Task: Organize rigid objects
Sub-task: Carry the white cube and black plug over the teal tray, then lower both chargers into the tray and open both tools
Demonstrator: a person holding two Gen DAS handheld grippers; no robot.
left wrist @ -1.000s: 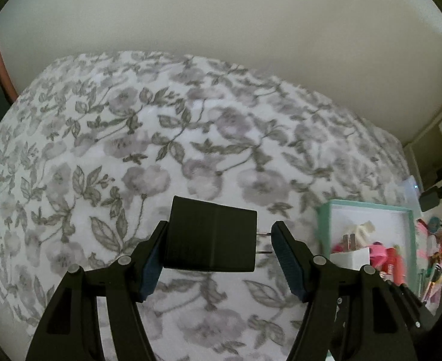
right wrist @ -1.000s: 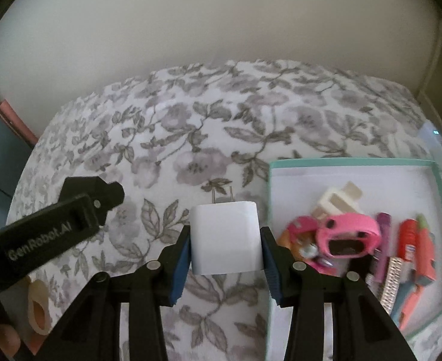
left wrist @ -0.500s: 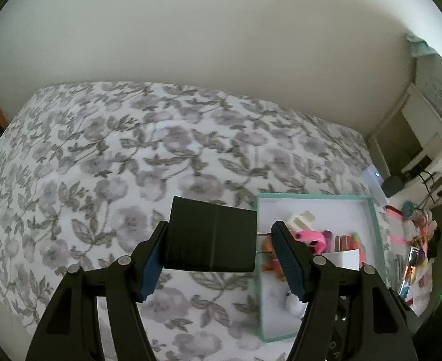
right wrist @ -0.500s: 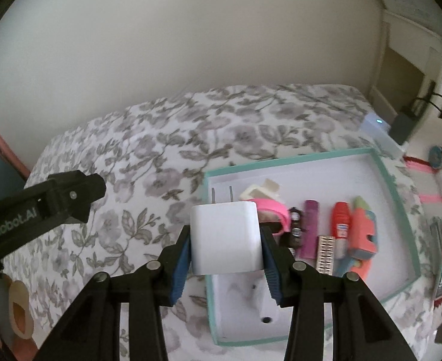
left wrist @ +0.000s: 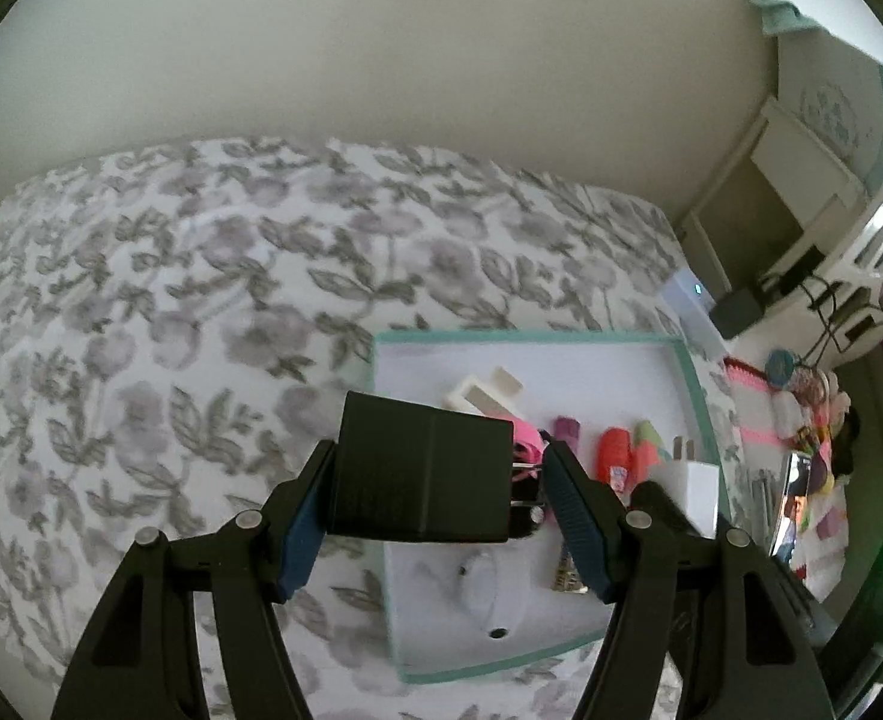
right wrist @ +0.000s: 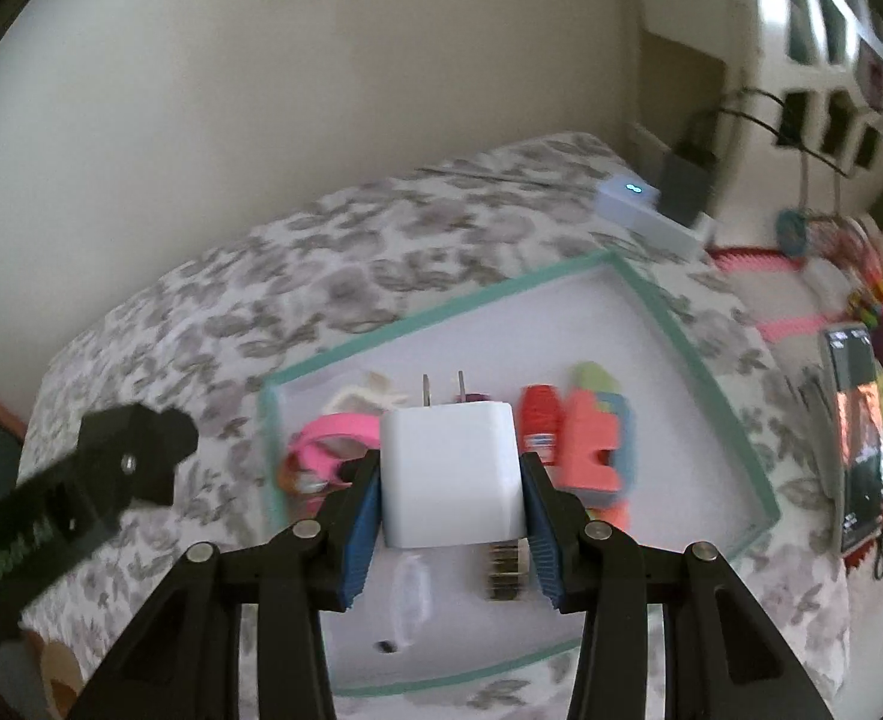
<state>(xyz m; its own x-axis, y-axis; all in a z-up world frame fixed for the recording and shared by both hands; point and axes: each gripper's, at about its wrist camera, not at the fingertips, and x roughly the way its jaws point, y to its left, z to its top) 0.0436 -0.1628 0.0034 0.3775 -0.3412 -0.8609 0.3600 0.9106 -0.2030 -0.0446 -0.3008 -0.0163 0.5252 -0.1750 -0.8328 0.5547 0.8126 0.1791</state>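
My left gripper (left wrist: 438, 457) is shut on a black charger block (left wrist: 423, 474), whose metal prongs point sideways at the right pad. In the right wrist view, my right gripper (right wrist: 450, 468) is shut on a white charger cube (right wrist: 450, 474) with its prongs pointing away from the camera. Both hang above a white tray with a teal rim (left wrist: 531, 337) (right wrist: 441, 312) lying on the bed. Inside the tray sit a pink band (right wrist: 339, 429), a red tube (right wrist: 540, 420), a coral and green piece (right wrist: 594, 432) and a cream clip (left wrist: 483, 393). The left gripper's finger (right wrist: 135, 456) shows at the left of the right wrist view.
The bed has a grey floral cover (left wrist: 201, 330) and stands against a plain wall. A white box with a blue light (right wrist: 639, 204) sits past the tray's far corner. A phone (right wrist: 855, 432) and colourful clutter lie to the right, with white shelving (right wrist: 825, 60) beyond.
Both grippers have swung to the right across the bed, each still holding its charger. The tray has come from the right edge of the views to lie under both grippers.
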